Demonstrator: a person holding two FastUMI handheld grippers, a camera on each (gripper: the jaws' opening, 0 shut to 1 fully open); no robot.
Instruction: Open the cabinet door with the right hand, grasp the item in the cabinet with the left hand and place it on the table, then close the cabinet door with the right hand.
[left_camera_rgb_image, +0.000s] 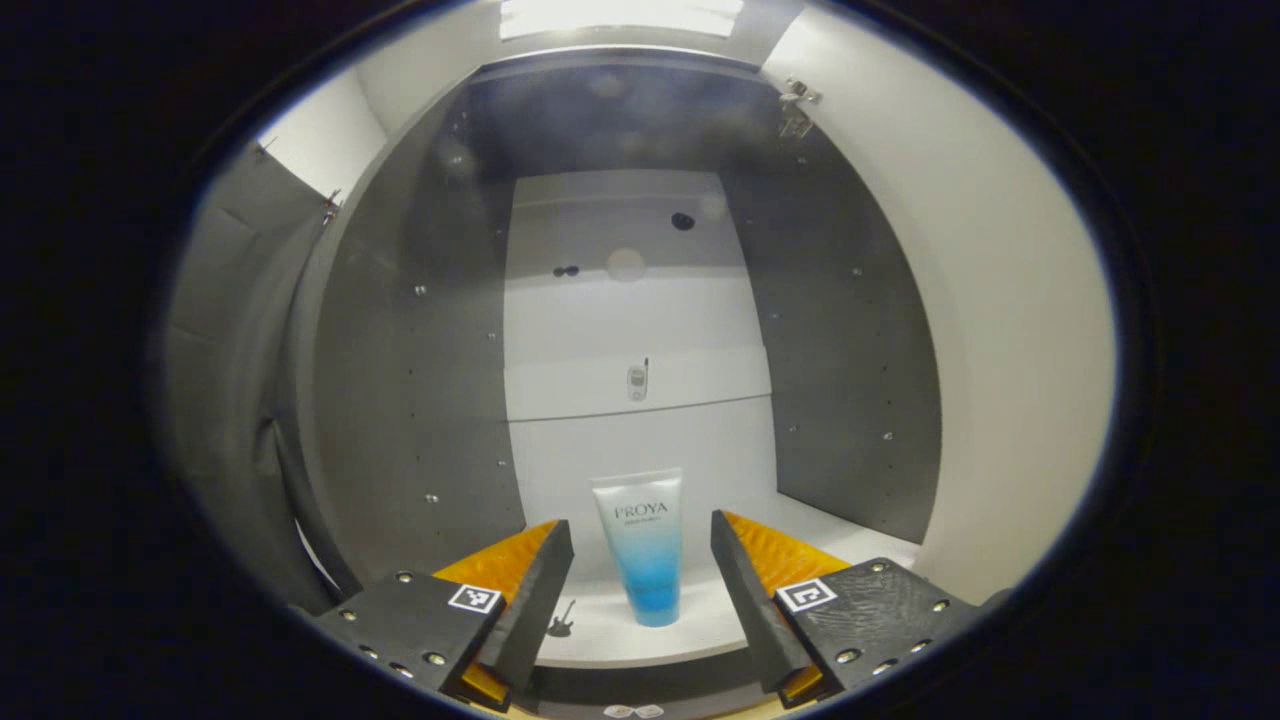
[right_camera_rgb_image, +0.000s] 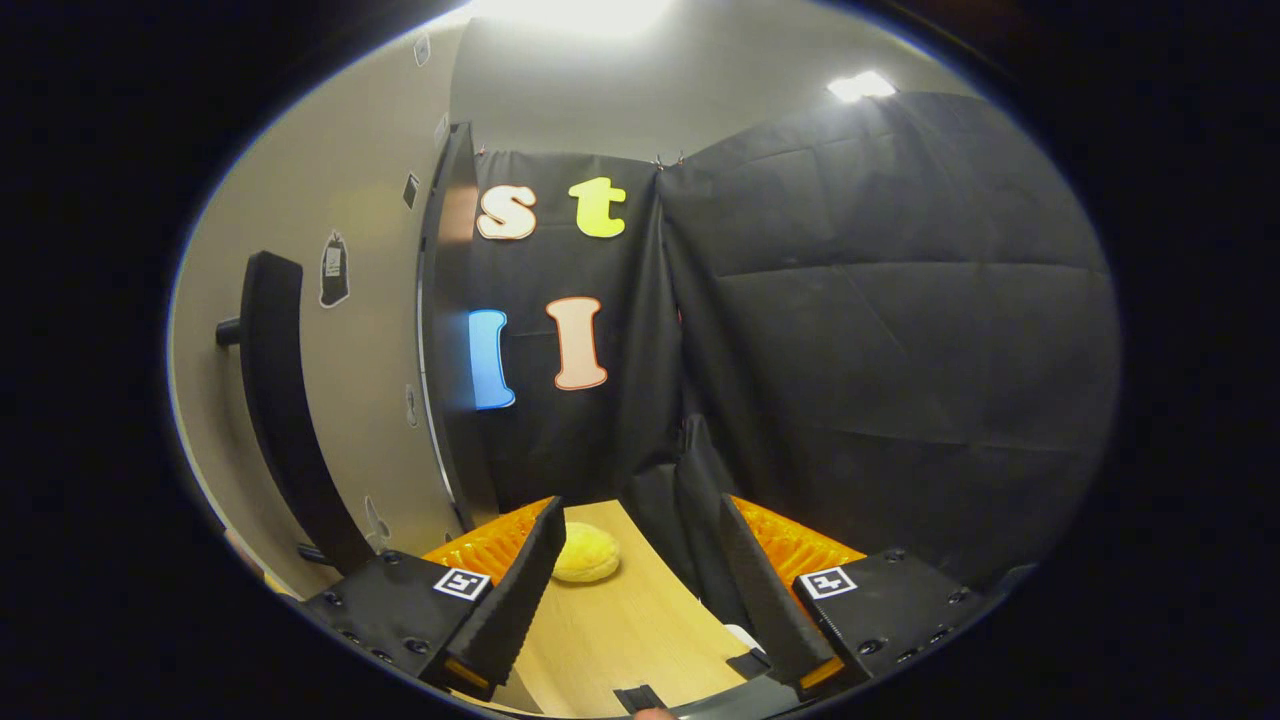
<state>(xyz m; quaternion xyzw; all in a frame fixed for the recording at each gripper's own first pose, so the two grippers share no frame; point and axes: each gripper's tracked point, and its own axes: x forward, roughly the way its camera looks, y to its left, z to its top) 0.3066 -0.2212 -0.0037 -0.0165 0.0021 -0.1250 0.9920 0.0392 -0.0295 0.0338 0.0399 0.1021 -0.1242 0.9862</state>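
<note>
Left gripper (left_camera_rgb_image: 641, 575) spread wide, fingers (left_camera_rgb_image: 535, 600) apart and touching nothing, aimed straight into the open cabinet (left_camera_rgb_image: 400, 400). Between the two fingers and farther in, a white-to-blue tube (left_camera_rgb_image: 643, 545), standing cap-down and upright on the pale cabinet floor (left_camera_rgb_image: 620, 640), clear of both fingers. Dark side walls of the cabinet left and right, a pale back panel (left_camera_rgb_image: 630, 300) behind the tube with a small phone-shaped sticker (left_camera_rgb_image: 637, 381) on it; a tiny guitar-shaped sticker (left_camera_rgb_image: 562, 620) on the floor near the left finger. Door (left_camera_rgb_image: 980, 330) swung out to the right, pale inner face showing. Right gripper (right_camera_rgb_image: 635, 580) also open, nothing between its fingers, held beside the open door (right_camera_rgb_image: 330, 380) in the right gripper view, with the door's long dark handle (right_camera_rgb_image: 285, 400) to the left of the near finger and not touched. Below and ahead, a wooden table (right_camera_rgb_image: 620, 640) with a round yellow object (right_camera_rgb_image: 586, 556) on it, just past the left fingertip; black cloth wall (right_camera_rgb_image: 880, 320) behind.
</note>
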